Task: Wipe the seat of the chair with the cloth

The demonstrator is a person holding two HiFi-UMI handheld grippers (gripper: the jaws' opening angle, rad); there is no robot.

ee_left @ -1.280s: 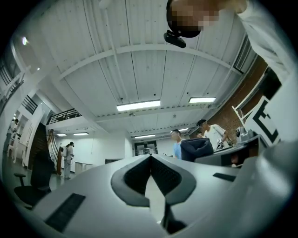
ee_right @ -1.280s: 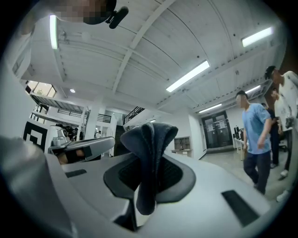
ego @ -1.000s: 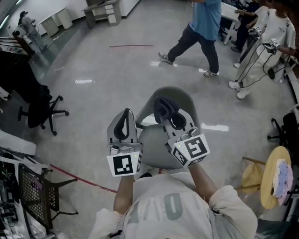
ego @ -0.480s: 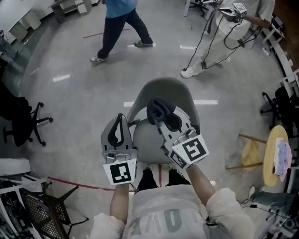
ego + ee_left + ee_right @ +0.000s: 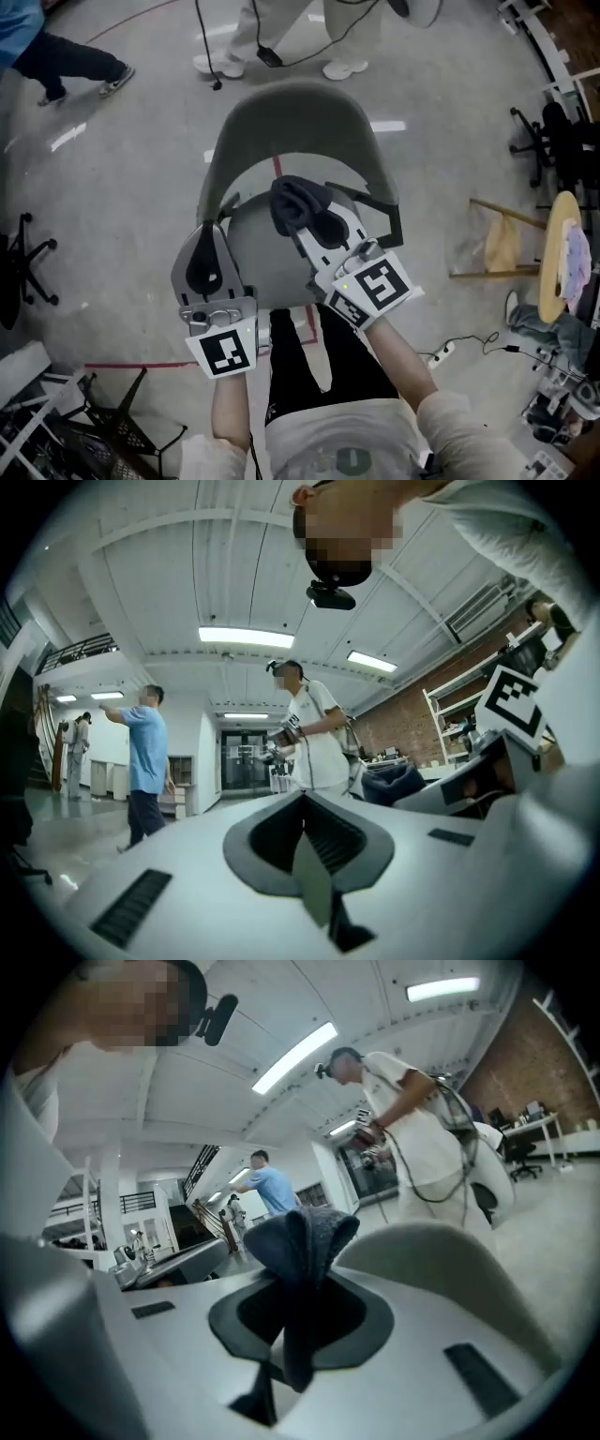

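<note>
A grey shell chair (image 5: 298,122) stands right in front of me, its seat (image 5: 253,246) under both grippers. My right gripper (image 5: 305,223) is shut on a dark blue-grey cloth (image 5: 296,201), which bunches up past the jaw tips above the seat's middle. In the right gripper view the cloth (image 5: 300,1241) stands pinched between the shut jaws, with the chair's backrest (image 5: 441,1260) behind it. My left gripper (image 5: 202,248) hovers over the seat's left edge, shut and empty. The left gripper view shows its jaws (image 5: 305,846) shut, with the cloth (image 5: 394,782) off to the right.
A person in white (image 5: 281,37) stands just beyond the backrest with cables trailing on the floor. A round wooden stool (image 5: 555,253) is at the right, an office chair base (image 5: 19,272) at the left, a black rack (image 5: 103,422) at bottom left, a power strip (image 5: 441,354) near my right leg.
The chair has come closer and now fills the middle of the head view. Both grippers have moved in over the seat. The person in blue has walked off to the left.
</note>
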